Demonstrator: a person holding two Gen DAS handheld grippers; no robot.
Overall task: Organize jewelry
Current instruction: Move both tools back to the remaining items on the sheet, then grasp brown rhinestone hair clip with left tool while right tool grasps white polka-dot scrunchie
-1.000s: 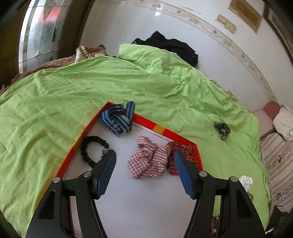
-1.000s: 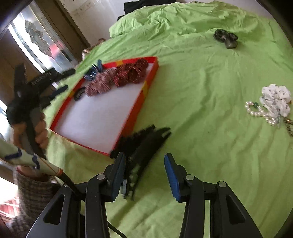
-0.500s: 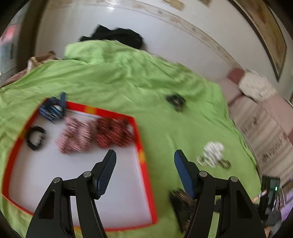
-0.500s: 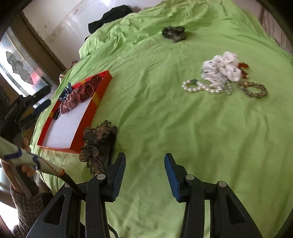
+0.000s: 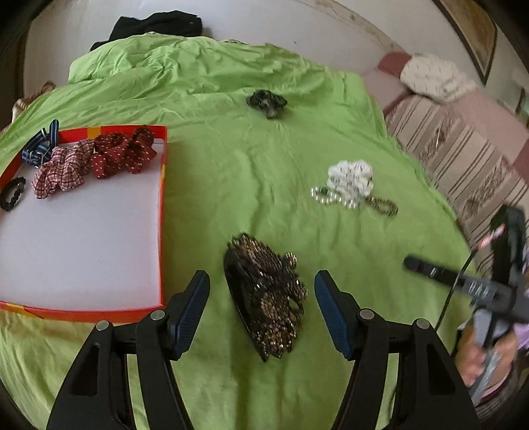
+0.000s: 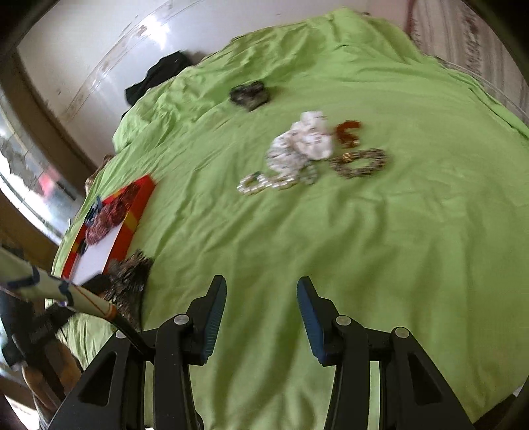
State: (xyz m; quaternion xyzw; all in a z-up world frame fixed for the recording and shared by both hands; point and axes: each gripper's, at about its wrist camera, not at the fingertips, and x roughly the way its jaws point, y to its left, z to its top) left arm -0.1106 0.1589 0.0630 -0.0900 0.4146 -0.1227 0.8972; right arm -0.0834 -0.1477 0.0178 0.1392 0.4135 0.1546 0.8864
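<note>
A red-rimmed tray (image 5: 161, 211) with a white floor lies on the green bedspread and holds a blue striped scrunchie (image 5: 39, 145), a checked one (image 5: 62, 172), a dark red dotted one (image 5: 124, 155) and a black band (image 5: 11, 195). My left gripper (image 5: 261, 291) is open and empty, its jaws either side of a brown beaded hair clip (image 5: 267, 297) on the bedspread. My right gripper (image 6: 261, 297) is open and empty over bare bedspread. Ahead of it lie a white scrunchie (image 6: 307, 139), a pearl bracelet (image 6: 264, 182), a brown bead bracelet (image 6: 360, 162) and an amber piece (image 6: 348, 132).
A dark hair clip (image 5: 266, 101) lies farther back on the bed. Black clothing (image 5: 155, 23) sits by the white wall. A striped sofa (image 5: 463, 149) stands right of the bed. The right gripper and hand show at the left view's right edge (image 5: 486, 291).
My left gripper has swung right from over the tray to the beaded hair clip beside it. My right gripper has turned right, away from the clip, toward the bracelets and white scrunchie.
</note>
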